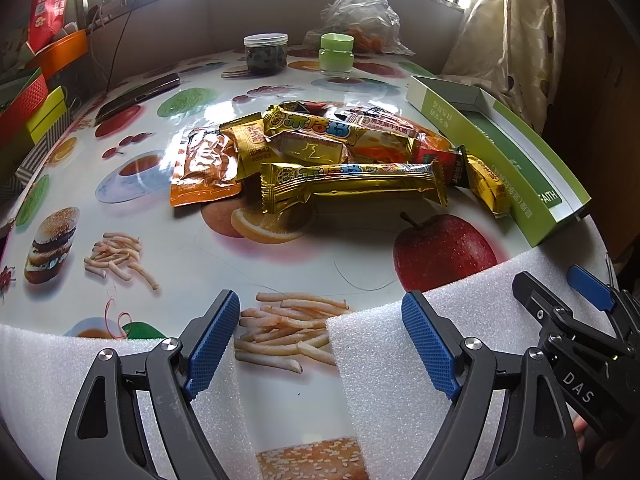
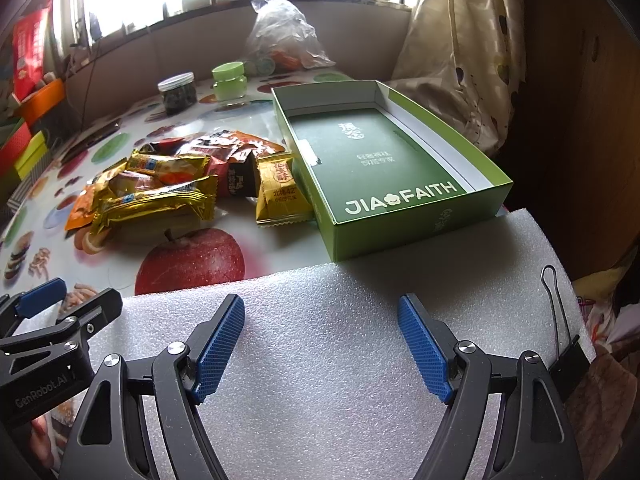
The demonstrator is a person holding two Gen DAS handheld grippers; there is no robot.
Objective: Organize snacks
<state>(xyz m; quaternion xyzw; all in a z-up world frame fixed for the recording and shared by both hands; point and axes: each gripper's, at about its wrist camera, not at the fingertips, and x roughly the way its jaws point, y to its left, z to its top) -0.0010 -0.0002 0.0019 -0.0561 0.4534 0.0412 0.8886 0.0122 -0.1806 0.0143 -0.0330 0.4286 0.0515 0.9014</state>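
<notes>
A pile of snack packets lies mid-table: long gold bars, an orange pouch, small yellow packets. It also shows in the right wrist view. An open green box, empty inside, stands right of the pile, also in the left wrist view. A yellow packet leans against its left wall. My left gripper is open and empty at the table's near edge. My right gripper is open and empty over white foam, in front of the box.
White foam sheets cover the near table edge. A dark-filled jar, a green-lidded jar and a plastic bag stand at the back. A dark flat device and coloured boxes lie at the left. A curtain hangs at the right.
</notes>
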